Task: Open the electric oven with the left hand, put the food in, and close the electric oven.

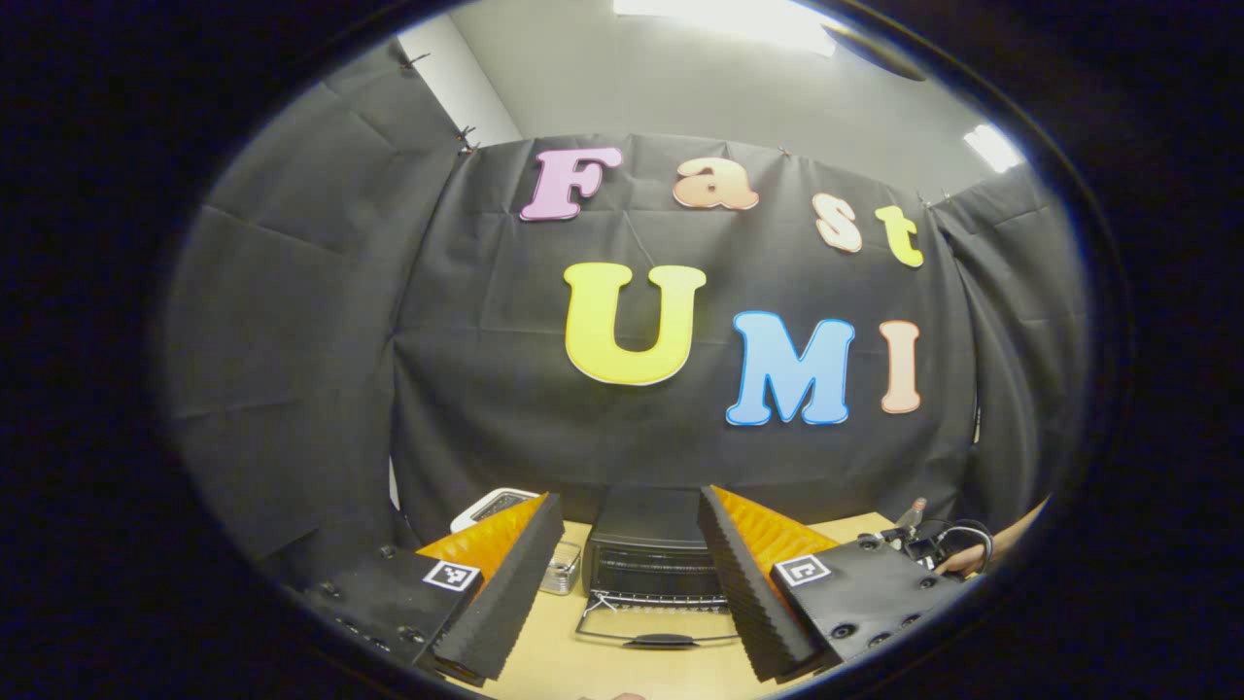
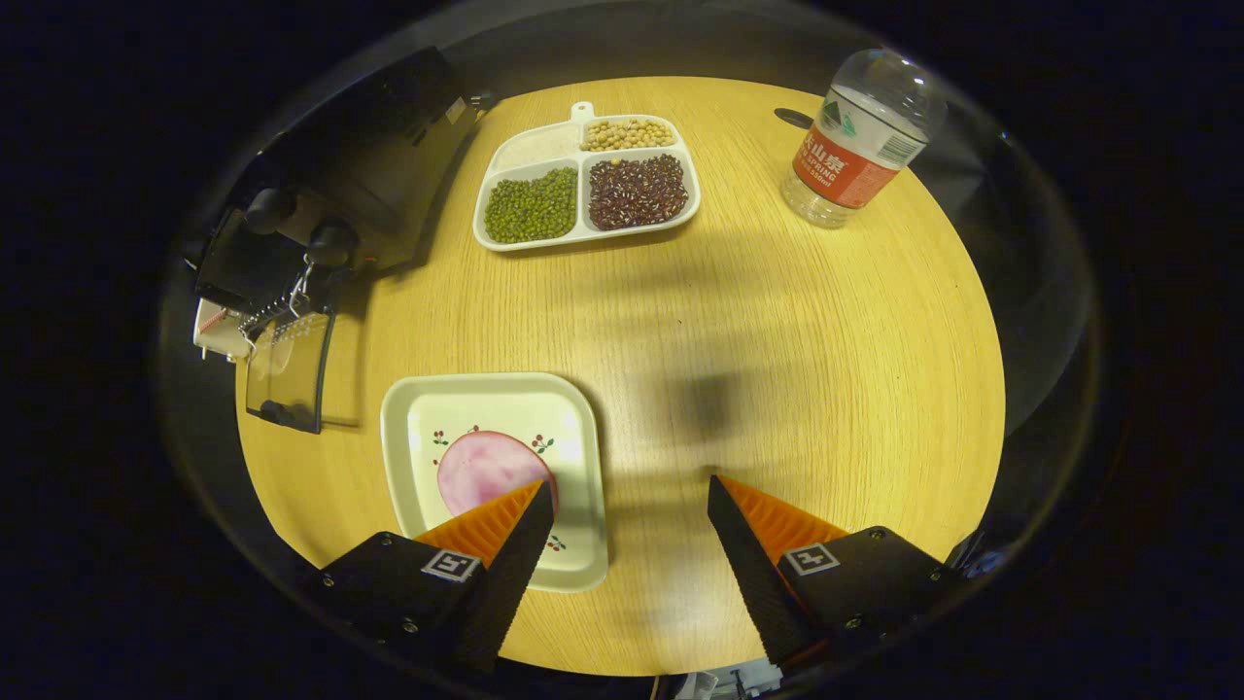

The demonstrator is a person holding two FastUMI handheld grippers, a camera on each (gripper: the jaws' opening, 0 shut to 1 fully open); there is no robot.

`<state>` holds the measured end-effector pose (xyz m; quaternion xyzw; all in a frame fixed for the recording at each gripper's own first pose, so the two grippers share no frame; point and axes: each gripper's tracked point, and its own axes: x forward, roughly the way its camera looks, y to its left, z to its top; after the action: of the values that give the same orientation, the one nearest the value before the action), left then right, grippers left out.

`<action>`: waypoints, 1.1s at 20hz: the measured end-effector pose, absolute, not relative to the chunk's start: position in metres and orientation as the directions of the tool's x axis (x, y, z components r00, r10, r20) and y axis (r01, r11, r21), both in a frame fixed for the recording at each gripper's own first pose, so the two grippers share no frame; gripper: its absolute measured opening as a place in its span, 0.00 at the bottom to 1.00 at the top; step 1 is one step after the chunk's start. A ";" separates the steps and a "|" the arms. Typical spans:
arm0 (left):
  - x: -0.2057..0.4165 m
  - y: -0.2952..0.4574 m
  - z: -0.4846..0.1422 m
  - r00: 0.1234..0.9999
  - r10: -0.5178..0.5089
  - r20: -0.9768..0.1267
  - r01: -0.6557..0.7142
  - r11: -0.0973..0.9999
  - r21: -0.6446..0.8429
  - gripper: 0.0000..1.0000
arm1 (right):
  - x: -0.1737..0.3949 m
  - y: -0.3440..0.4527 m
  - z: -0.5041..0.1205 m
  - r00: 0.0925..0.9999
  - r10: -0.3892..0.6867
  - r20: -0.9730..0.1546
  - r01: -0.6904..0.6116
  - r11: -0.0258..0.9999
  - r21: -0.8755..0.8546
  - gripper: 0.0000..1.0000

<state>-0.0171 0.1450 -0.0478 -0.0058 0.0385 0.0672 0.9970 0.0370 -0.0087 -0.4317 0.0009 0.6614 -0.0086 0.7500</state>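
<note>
In the left gripper view the black electric oven (image 1: 646,533) stands on the wooden table straight ahead. Its door (image 1: 661,637) hangs open and lies flat toward me, and a wire rack shows inside. My left gripper (image 1: 630,496) is open and empty, a little short of the oven. In the right gripper view I look down on a white square plate (image 2: 428,413) holding a round pink slice of food (image 2: 481,467). My right gripper (image 2: 629,486) is open above the table, its left finger over the plate's near edge. The oven (image 2: 340,185) with its open door (image 2: 287,369) sits at the left.
A white divided tray (image 2: 583,233) of beans and grains lies at the far side of the round table (image 2: 777,340), with a water bottle (image 2: 855,136) to its right. A small clear box (image 1: 562,567) sits left of the oven. A hand (image 1: 962,556) with the other gripper shows at the right.
</note>
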 end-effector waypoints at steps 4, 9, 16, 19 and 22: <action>-0.018 0.148 -0.058 0.985 0.138 -0.105 -0.139 0.990 -0.002 0.98 | 0.040 -0.009 -0.438 0.111 -0.039 -0.993 -0.006 0.999 -0.040 0.96; -0.016 0.144 -0.057 0.986 0.124 -0.111 -0.125 0.992 0.001 0.95 | 0.045 -0.002 -0.441 0.132 -0.009 -0.991 -0.042 0.999 -0.014 0.83; -0.014 0.137 -0.051 0.989 0.106 -0.102 -0.106 0.994 0.001 0.96 | 0.039 -0.006 -0.441 0.127 0.068 -0.990 0.018 0.997 0.071 0.00; -0.014 0.132 -0.046 0.991 0.096 -0.097 -0.095 0.995 0.012 0.98 | 0.027 -0.001 -0.440 0.117 0.203 -0.972 0.116 0.969 0.217 0.01; -0.011 0.123 -0.043 0.992 0.080 -0.096 -0.079 0.997 0.013 0.95 | 0.018 0.006 -0.439 0.173 0.368 -0.913 0.245 0.882 0.402 0.00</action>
<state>-0.0112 0.1233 -0.0428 0.0045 0.0485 0.0398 0.9980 0.0179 0.0057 -0.4391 0.2388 0.6417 0.0426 0.7276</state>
